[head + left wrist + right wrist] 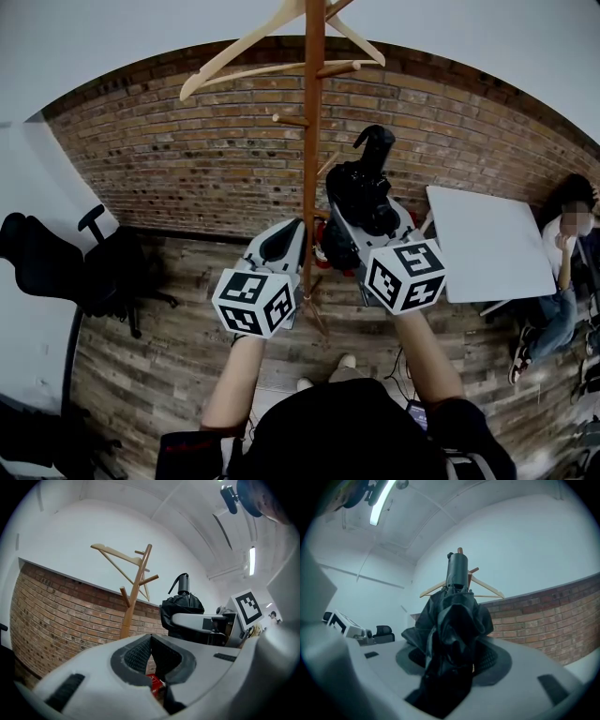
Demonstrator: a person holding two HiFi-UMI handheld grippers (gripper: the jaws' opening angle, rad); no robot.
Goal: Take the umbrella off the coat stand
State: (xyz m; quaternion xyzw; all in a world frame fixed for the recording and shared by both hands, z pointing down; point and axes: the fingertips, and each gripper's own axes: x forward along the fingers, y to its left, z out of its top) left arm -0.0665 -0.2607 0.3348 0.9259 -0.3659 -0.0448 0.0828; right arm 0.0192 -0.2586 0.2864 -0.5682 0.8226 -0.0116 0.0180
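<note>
**An office or studio room, from what I can see**

I read this as a workroom rather than a home. A brick wall (187, 159) runs along the lower part of the room, with plain white wall (93, 527) above it and a long tube light (251, 560) on the ceiling. The floor (178, 347) is wood plank. A black swivel office chair (56, 262) sits on my left, and on my right a person (562, 272) is seated beside a white table (487, 244). A wooden coat stand (312, 141) carrying a hanger (262, 37) stands near the brick.
</note>
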